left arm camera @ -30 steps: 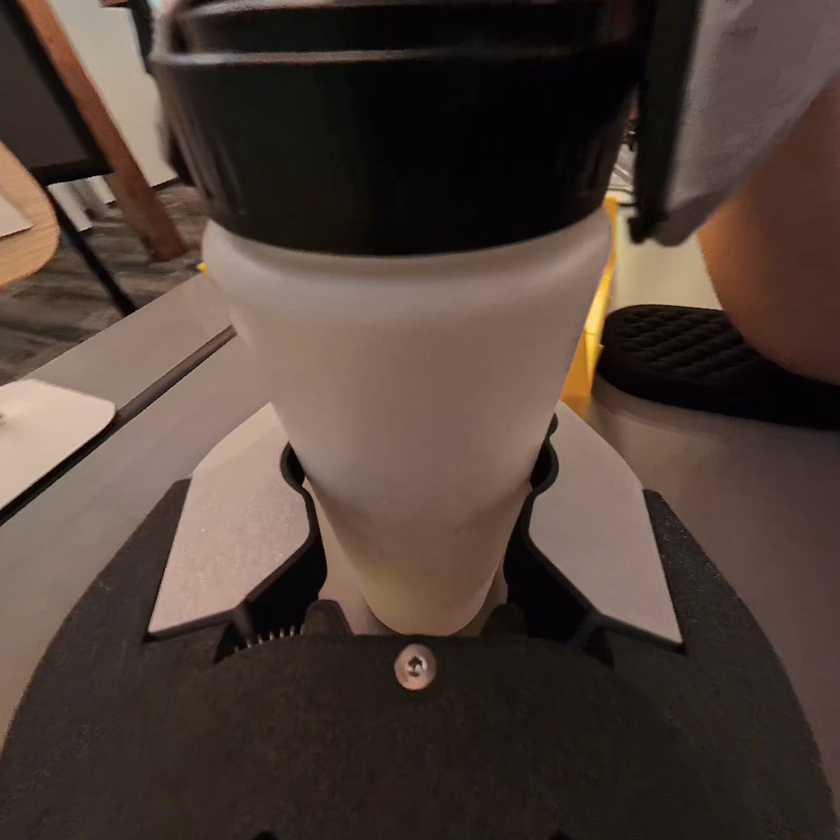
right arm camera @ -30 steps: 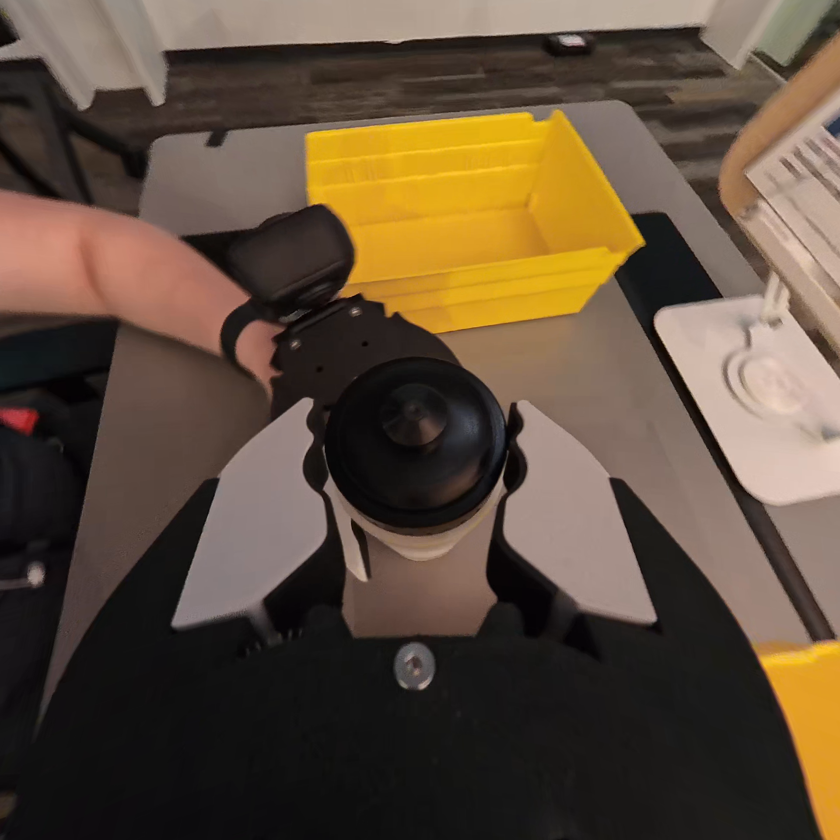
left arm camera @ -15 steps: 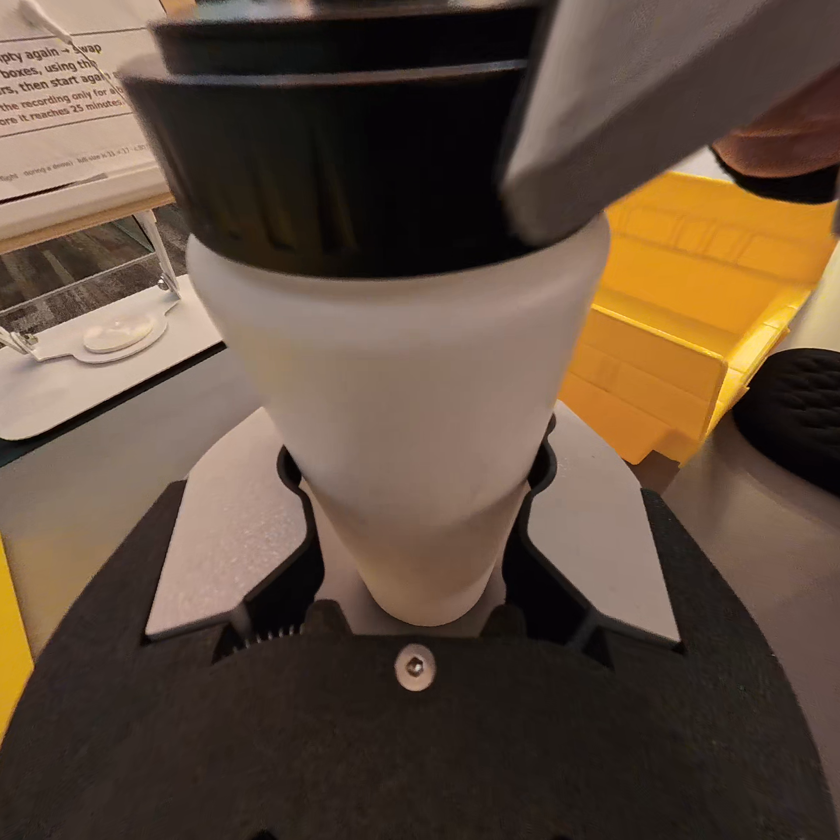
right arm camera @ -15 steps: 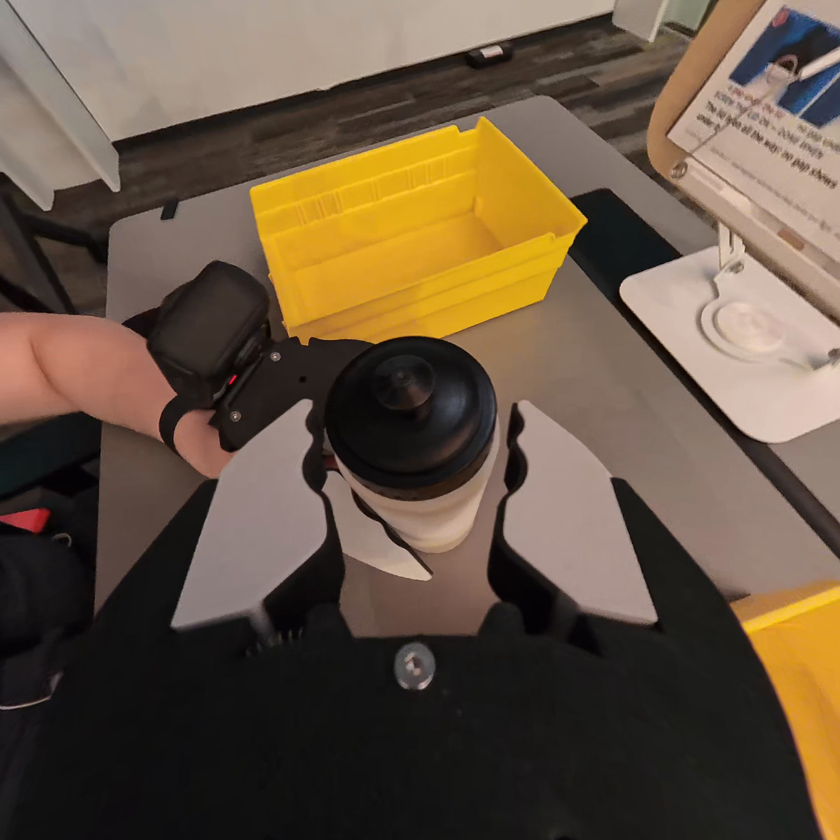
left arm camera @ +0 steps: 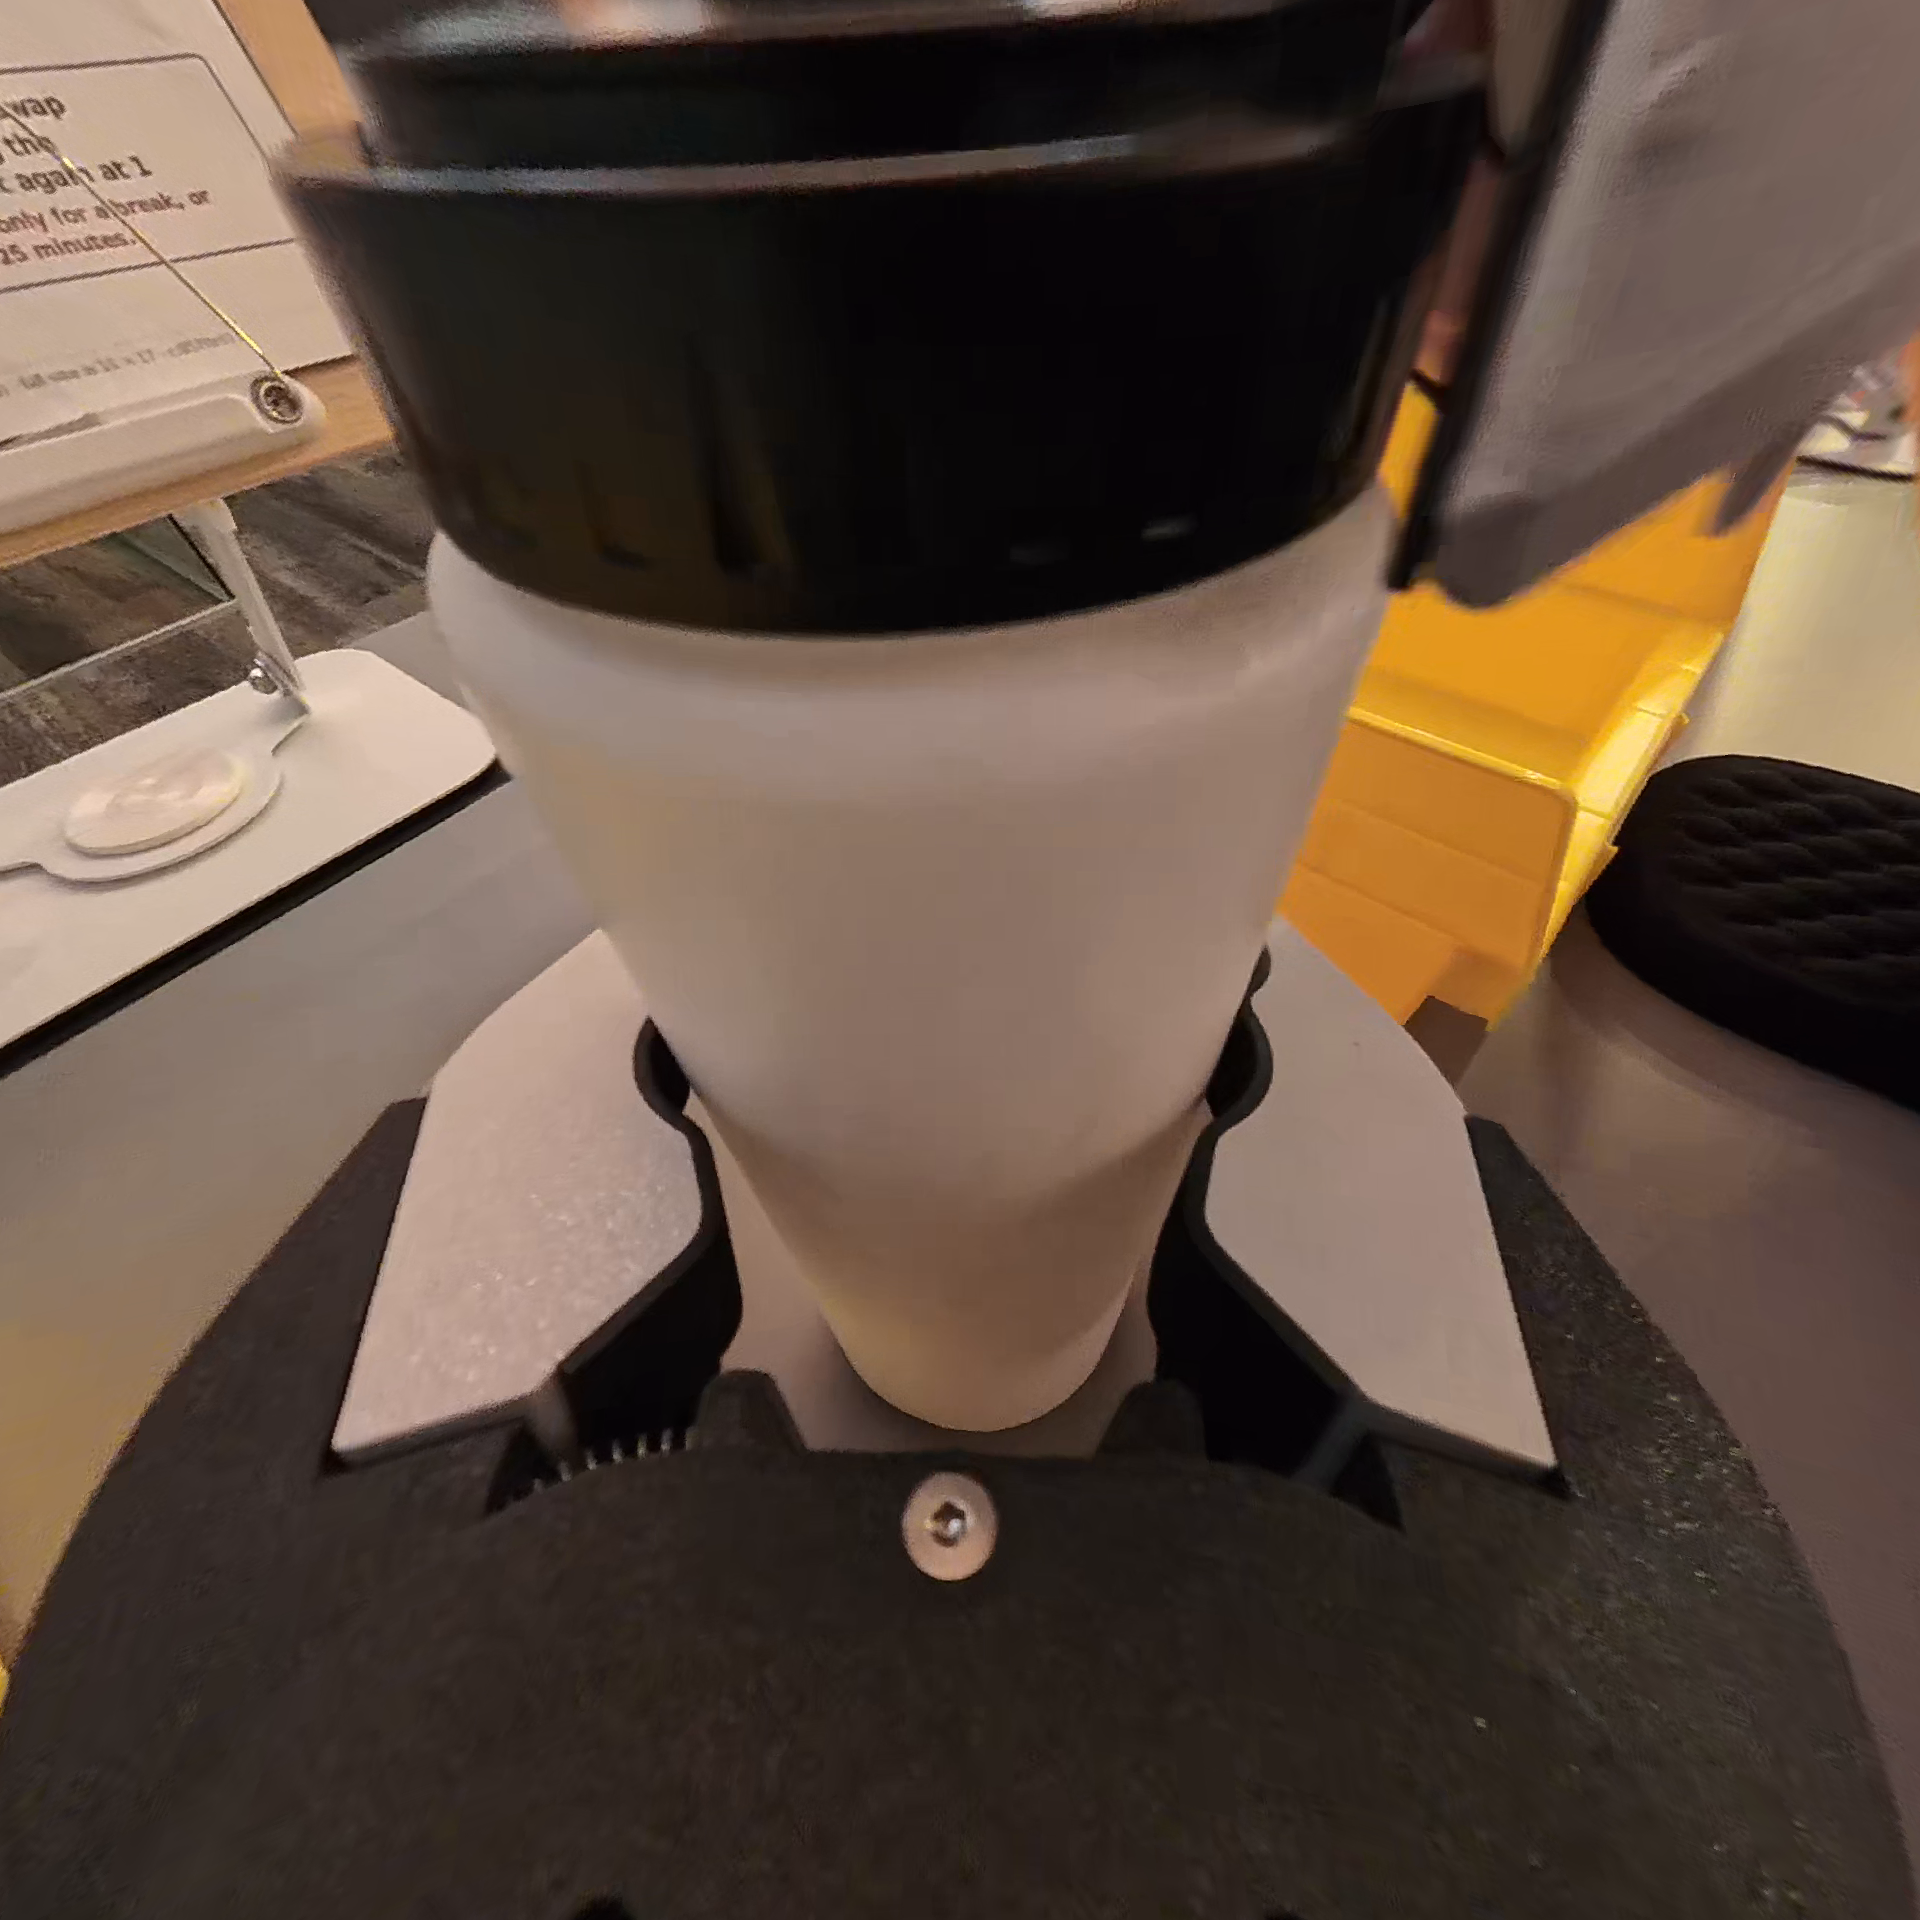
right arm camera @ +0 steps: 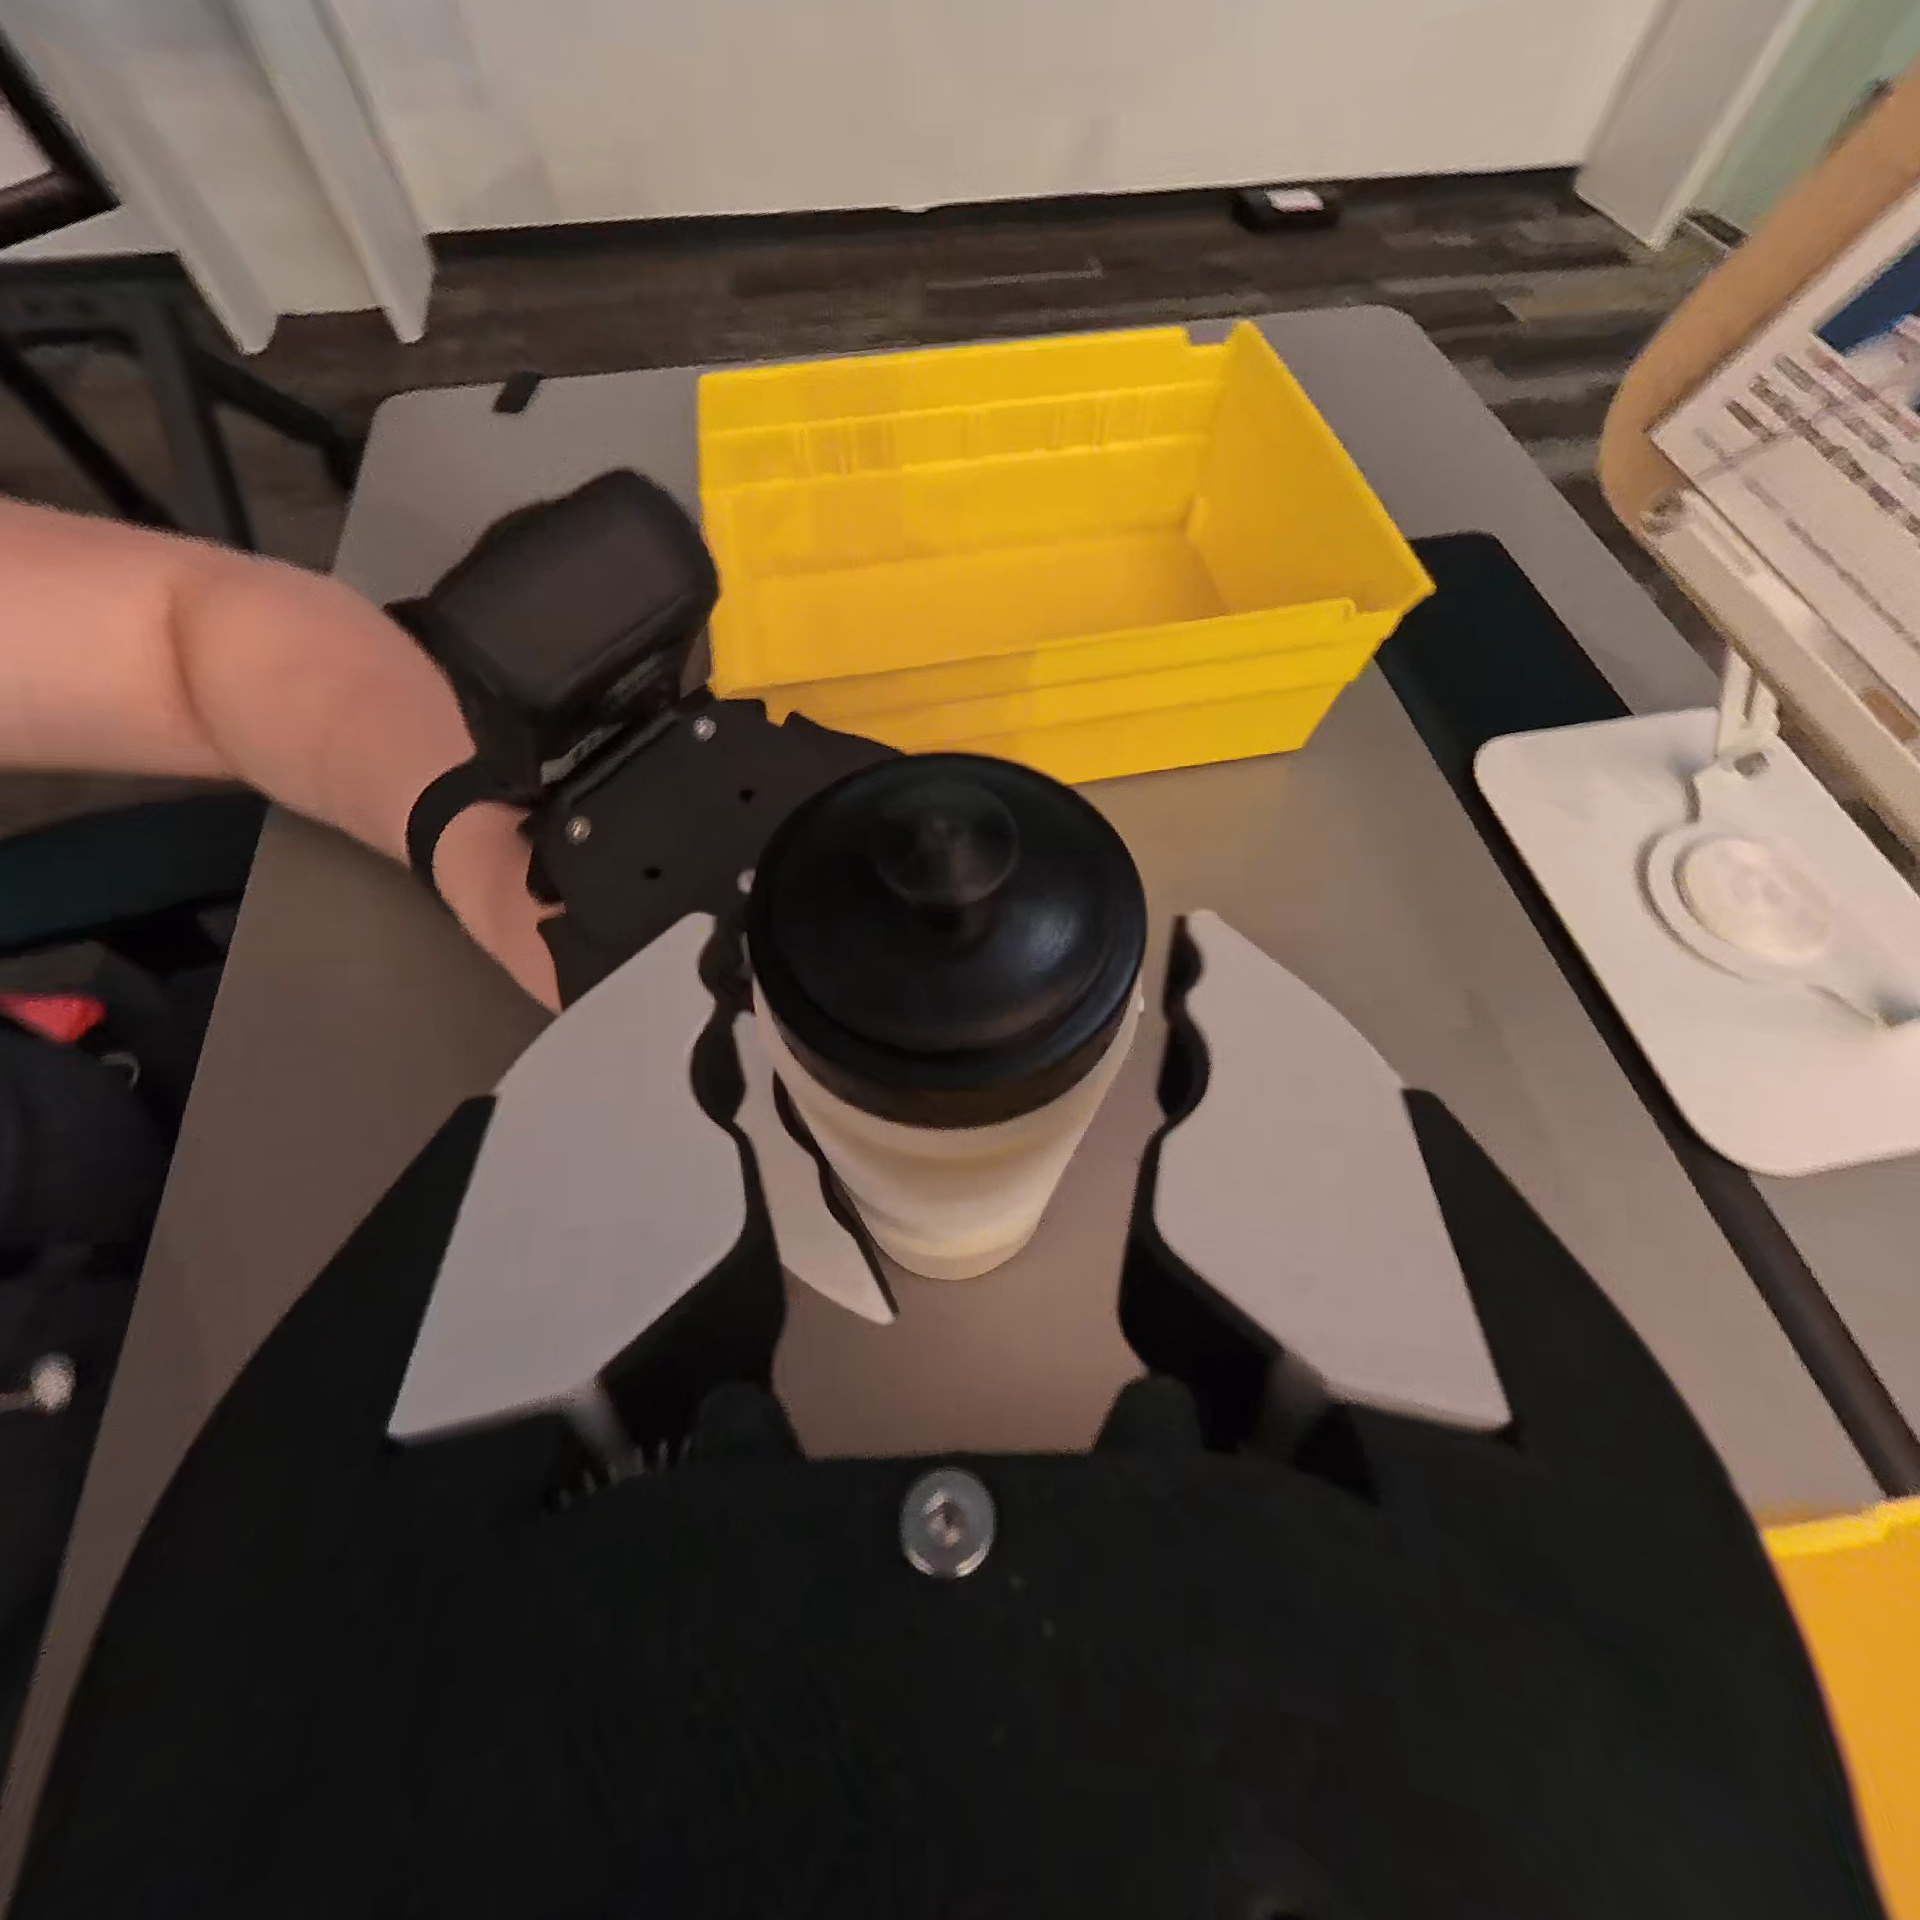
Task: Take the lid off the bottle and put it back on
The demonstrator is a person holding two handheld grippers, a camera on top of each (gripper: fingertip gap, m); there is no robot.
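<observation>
In the left wrist view, our left hand-held gripper (left arm camera: 951,1174) pinched the white bottle (left arm camera: 925,935) low on its body, the black lid (left arm camera: 862,343) on top. In the right wrist view, our right hand-held gripper (right arm camera: 951,997) was spread around the lid (right arm camera: 945,925), the bottle standing on the counter (right arm camera: 1351,883) near a yellow bin (right arm camera: 1039,582).

The bottle (right arm camera: 935,1164) stands on the table (right arm camera: 1351,831), its lid (right arm camera: 945,925) on top. A bin (right arm camera: 1039,582) sits behind it toward the table's far edge. A stand's base (right arm camera: 1662,935) lies at the right edge, a second bin (right arm camera: 1849,1662) at the near right corner.
</observation>
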